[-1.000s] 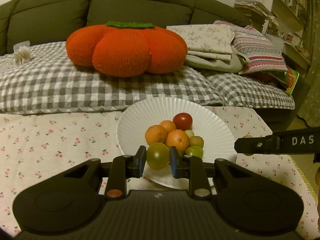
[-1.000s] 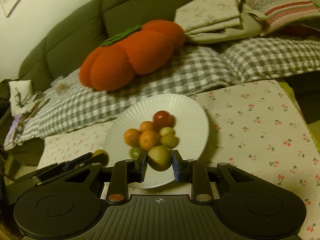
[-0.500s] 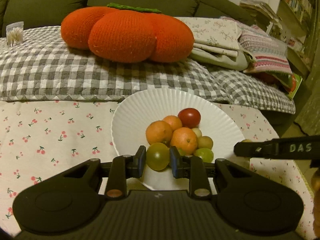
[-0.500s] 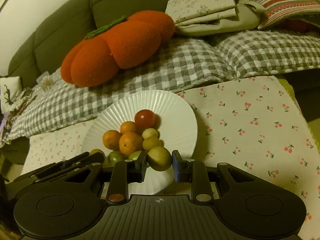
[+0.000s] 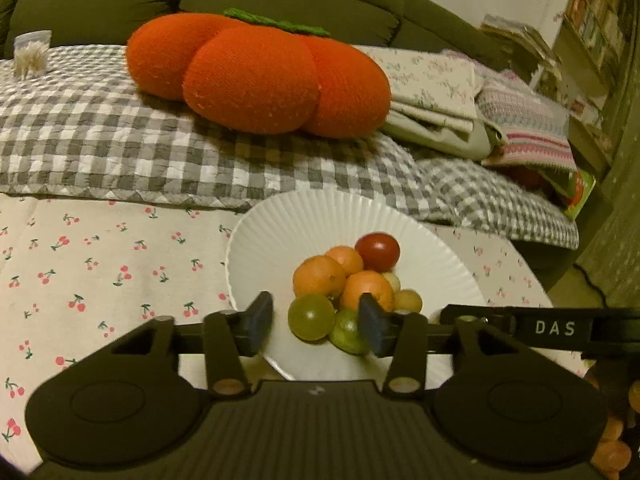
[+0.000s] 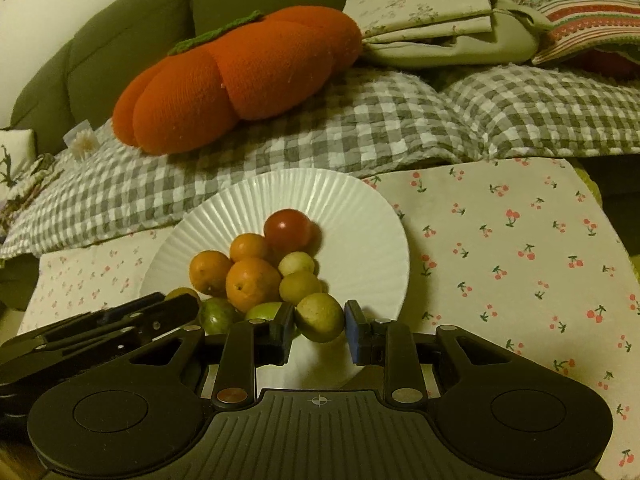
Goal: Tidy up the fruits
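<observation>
The left gripper hangs over the near rim of the white ribbed plate; its jaws have just been opening and now stand well apart, with a yellow-green fruit between them but clear of both pads, resting on the plate. A darker green fruit lies just beside the right-hand pad, and ahead of the fingers sit three oranges, a red tomato farthest off and two small pale fruits at the right of the heap. The right gripper also sits at the plate's near edge; its jaws have just been opening a little, yet both pads look to be touching an olive-green fruit between them, and whether they press on it is hard to tell. Ahead and to the left of its fingers lies the same heap, and the left gripper's black frame crosses the view low at the left. The plate rests on a cherry-print cloth, beyond which lie a grey checked blanket and an orange knitted pumpkin cushion.
</observation>
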Motion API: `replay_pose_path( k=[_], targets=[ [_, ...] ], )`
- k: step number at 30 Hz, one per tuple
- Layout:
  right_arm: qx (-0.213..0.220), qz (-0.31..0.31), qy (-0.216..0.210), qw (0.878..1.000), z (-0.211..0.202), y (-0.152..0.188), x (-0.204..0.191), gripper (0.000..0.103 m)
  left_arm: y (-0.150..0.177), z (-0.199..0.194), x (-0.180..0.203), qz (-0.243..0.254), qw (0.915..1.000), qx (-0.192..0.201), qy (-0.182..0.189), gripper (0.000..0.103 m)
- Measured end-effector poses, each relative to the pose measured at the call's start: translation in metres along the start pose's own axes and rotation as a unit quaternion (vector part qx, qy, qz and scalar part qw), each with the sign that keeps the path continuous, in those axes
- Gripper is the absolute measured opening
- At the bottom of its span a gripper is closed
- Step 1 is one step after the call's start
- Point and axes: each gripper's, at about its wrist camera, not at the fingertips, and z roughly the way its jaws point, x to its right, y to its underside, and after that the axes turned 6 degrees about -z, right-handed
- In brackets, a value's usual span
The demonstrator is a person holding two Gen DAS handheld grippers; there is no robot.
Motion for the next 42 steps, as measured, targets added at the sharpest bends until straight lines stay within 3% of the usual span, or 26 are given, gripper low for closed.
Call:
replay_pose_path(
  k=[14,24,29,35,42],
  targets=[
    [0.012,0.029,-0.012,0.999,-0.021,0.0,-0.001,0.03,0.004,-0.027,0.01,0.005,0.9998,0.003,-0.018,0.05],
    [0.041,0.032,-0.01,0.999,-0.06,0.009,-0.014,0.031,0.014,-0.078,0.027,0.049,0.9953,0.011,-0.083,0.05],
    [0.051,0.023,-0.016,0.998,-0.09,0.018,-0.028,0.036,0.025,-0.108,0.02,0.02,0.9953,0.007,-0.095,0.05],
    [0.08,-0.001,-0.018,0.997,-0.114,0.026,-0.048,0.045,0.044,-0.145,0.021,0.022,0.9928,0.028,-0.115,0.052],
    [0.079,-0.008,-0.019,0.997,-0.13,0.051,-0.058,0.045,0.062,-0.179,0.011,0.008,0.9898,0.043,-0.136,0.053]
  ],
)
